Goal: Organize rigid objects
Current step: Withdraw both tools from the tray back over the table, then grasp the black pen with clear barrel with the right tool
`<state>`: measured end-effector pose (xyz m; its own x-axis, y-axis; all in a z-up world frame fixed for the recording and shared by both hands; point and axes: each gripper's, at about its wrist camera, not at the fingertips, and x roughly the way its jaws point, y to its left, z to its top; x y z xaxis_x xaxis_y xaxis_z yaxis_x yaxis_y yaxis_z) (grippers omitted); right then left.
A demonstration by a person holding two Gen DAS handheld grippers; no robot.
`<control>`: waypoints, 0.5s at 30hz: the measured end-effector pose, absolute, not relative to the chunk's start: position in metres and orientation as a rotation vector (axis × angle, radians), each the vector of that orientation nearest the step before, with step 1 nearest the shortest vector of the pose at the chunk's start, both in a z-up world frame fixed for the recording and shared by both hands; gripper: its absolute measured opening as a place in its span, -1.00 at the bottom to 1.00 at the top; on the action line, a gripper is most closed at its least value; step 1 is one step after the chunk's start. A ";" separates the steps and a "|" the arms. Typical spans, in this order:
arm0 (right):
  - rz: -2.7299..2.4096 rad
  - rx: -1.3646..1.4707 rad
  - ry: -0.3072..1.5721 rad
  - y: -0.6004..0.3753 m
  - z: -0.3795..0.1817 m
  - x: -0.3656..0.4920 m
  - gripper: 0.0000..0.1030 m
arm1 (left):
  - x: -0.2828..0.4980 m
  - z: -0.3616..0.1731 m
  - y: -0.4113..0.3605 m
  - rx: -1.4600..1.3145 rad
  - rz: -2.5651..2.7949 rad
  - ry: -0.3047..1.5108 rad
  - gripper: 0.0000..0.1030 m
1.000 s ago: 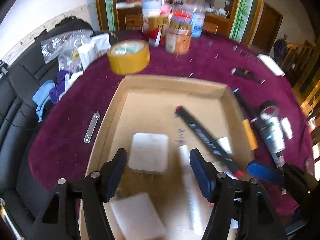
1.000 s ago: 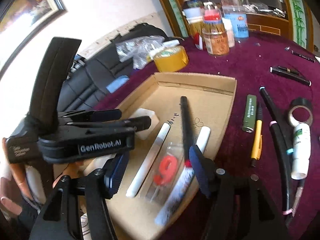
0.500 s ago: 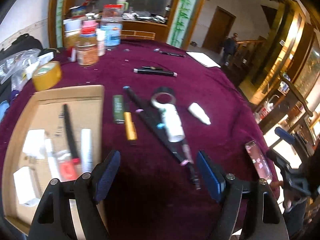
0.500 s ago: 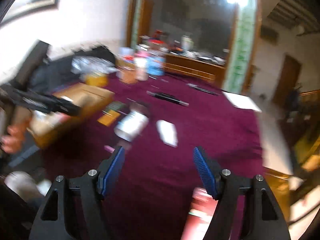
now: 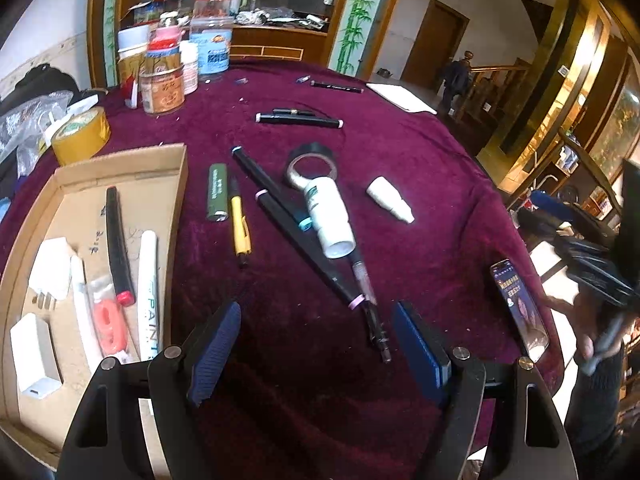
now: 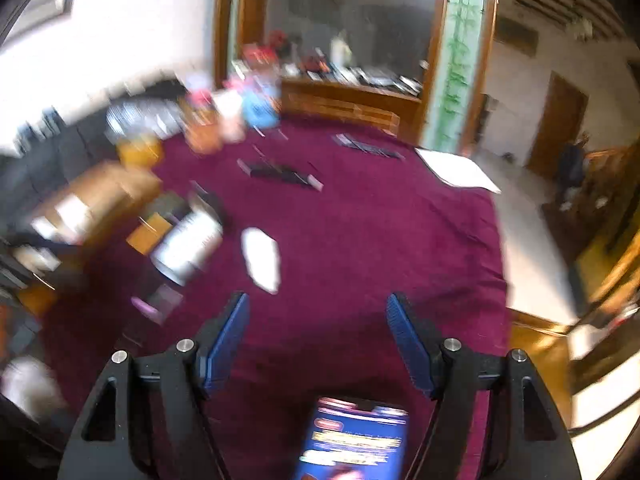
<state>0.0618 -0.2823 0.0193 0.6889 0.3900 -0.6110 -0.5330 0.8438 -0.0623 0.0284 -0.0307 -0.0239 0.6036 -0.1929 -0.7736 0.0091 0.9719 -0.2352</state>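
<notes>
My left gripper [image 5: 318, 328] is open and empty above the maroon tablecloth [image 5: 400, 152]. Ahead of it lie a green tube [image 5: 217, 192], a yellow pen [image 5: 240, 224], a long black stick [image 5: 296, 232], a white bottle [image 5: 330, 216], a black tape ring [image 5: 312, 160] and a small white dropper bottle [image 5: 390, 200]. The cardboard tray [image 5: 120, 164] at the left holds a black marker [image 5: 117, 240], a white paint pen [image 5: 147, 292] and white adapters. My right gripper [image 6: 318, 320] is open and empty; its view is blurred, with the white dropper bottle [image 6: 262, 258] ahead.
Jars and bottles [image 5: 176, 68] and a yellow tape roll [image 5: 80, 134] stand at the back left. Black pens [image 5: 298, 118] lie mid-table. A phone [image 5: 520, 308] lies near the right table edge; it also shows in the right wrist view [image 6: 356, 440]. A white paper [image 5: 400, 96] lies far right.
Both grippers have swung right, away from the cardboard tray, and now face the loose items on the cloth. The right view is blurred by motion. Both stayed open.
</notes>
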 end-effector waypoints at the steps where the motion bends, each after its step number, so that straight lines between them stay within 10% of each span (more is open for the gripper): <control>1: 0.525 -0.252 0.611 -0.274 0.020 0.056 0.45 | 0.030 -0.026 -0.028 -0.227 -0.117 0.925 0.58; 15: 0.661 -0.073 0.794 -0.175 -0.036 0.069 0.39 | 0.030 -0.031 -0.001 -0.301 -0.082 0.919 0.56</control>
